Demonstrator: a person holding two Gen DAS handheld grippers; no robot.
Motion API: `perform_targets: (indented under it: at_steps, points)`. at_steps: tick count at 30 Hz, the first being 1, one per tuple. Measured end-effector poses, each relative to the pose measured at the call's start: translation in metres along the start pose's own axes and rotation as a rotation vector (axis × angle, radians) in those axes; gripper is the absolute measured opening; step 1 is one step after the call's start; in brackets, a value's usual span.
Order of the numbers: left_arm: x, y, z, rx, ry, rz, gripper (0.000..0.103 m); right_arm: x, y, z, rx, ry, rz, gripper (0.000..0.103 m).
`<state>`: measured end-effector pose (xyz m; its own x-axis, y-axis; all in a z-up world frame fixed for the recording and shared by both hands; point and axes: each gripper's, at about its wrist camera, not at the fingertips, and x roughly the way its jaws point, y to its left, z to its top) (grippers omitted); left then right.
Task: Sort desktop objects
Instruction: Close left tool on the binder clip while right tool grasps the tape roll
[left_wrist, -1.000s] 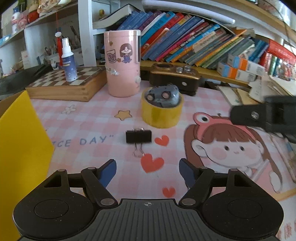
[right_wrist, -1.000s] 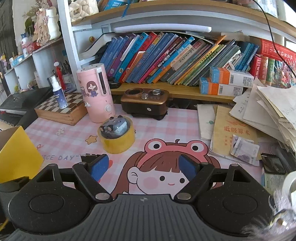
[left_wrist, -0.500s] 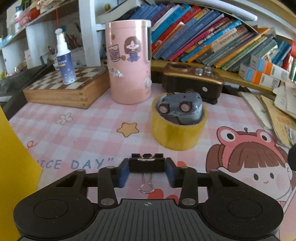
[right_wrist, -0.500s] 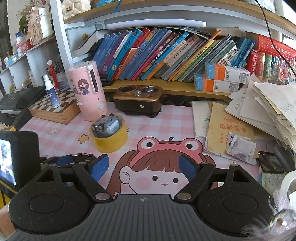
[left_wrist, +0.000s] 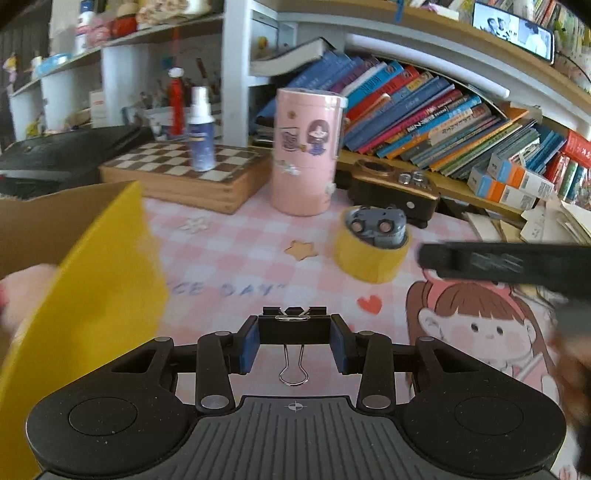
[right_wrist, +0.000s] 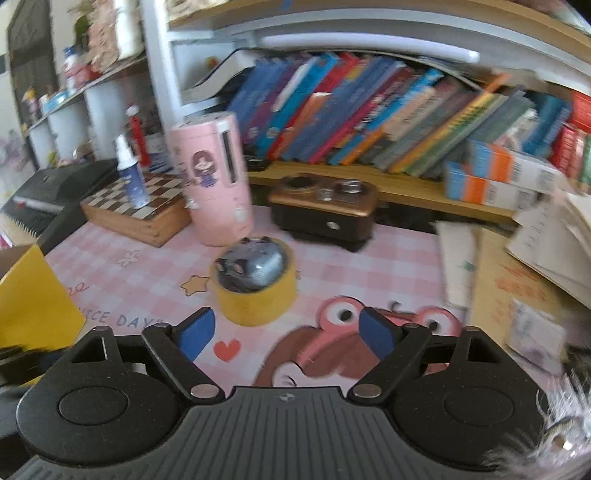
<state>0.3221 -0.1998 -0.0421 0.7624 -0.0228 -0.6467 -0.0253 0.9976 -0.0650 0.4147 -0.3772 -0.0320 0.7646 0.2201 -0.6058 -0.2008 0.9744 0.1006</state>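
A black binder clip (left_wrist: 293, 326) hangs above the pink mat, with my left gripper (left_wrist: 294, 345) shut on its body and its wire loop dangling toward the camera. A yellow open box (left_wrist: 92, 280) stands close on the left. A yellow tape roll (left_wrist: 369, 258) with a small grey toy car (left_wrist: 376, 225) resting in it sits ahead on the mat. In the right wrist view my right gripper (right_wrist: 286, 332) has its jaws opening, nothing between them, just short of the tape roll (right_wrist: 255, 299) and toy car (right_wrist: 251, 266). The right gripper's black body crosses the left view's right side.
A tall pink cylinder container (left_wrist: 306, 151), a wooden chessboard box (left_wrist: 184, 173) with a spray bottle (left_wrist: 201, 129), and a brown device (left_wrist: 391, 192) stand behind. Books line the shelf (right_wrist: 388, 118); loose papers (right_wrist: 535, 258) pile at the right.
My left gripper closed on the binder clip and lifted it off the mat toward the yellow box. My right gripper moved closer to the tape roll and widened its jaws.
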Motion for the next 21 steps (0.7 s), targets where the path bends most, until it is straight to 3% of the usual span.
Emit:
perform_targets:
  at_steps: [9,16,18,21]
  points:
    - [-0.041,0.011,-0.016,0.011,-0.002,0.048,0.038,0.068,0.024,0.008,-0.105,0.003,0.017,0.099]
    - [-0.057,0.011,-0.019,-0.008,-0.023,0.042,0.038,0.116,0.020,0.021,-0.012,0.044,0.002,0.100]
    - [-0.061,0.011,-0.021,-0.004,-0.029,0.045,0.038,0.123,0.017,0.024,0.004,0.054,0.003,0.099]
    - [-0.065,0.013,-0.024,-0.008,-0.029,0.050,0.038,0.126,0.017,0.023,0.014,0.074,0.028,0.085]
